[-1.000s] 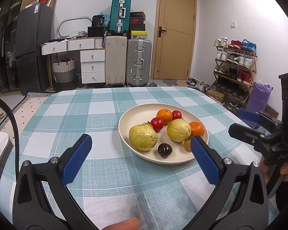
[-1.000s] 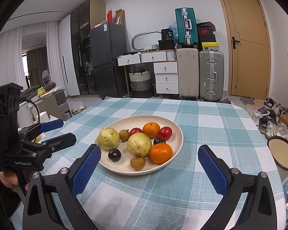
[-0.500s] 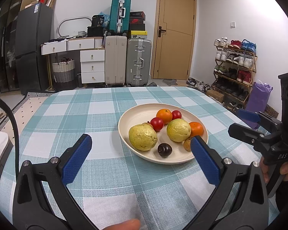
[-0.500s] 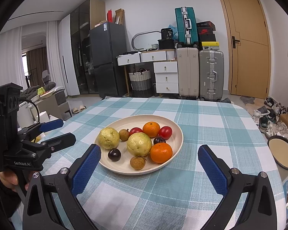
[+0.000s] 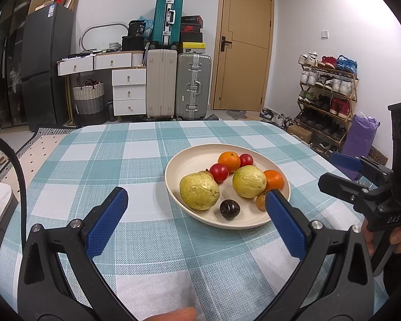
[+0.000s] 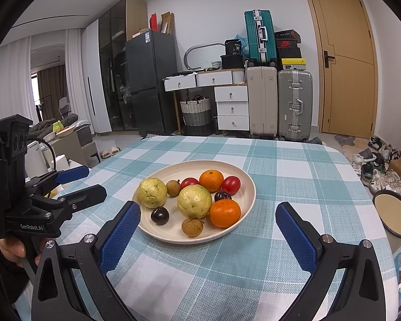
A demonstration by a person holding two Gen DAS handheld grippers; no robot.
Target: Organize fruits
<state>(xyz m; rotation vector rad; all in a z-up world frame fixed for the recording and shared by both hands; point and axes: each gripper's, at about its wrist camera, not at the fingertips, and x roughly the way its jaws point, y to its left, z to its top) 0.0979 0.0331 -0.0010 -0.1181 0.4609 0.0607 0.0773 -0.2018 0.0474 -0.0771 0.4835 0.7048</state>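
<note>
Right wrist view first: white lettering "GenRobot.AI" reads clearly on the black body of the left gripper, its blue-tipped jaws spread with nothing between them. A hand grips its handle, mostly cut off at the frame edge. The right gripper has its blue-padded jaws spread wide too, empty, hovering over the bench in teal-and-white checked cloth. Between them sits the round cream plate carrying the fruit: two yellow-green guavas, two oranges, two red tomatoes, dark plums, brown longans. Left wrist view shows "DAS" on the right gripper's body, the rest of that word hidden. One longan sits half behind the left gripper's blue pad. A black bag behind shows "36"; the smaller labels are too small to read.
</note>
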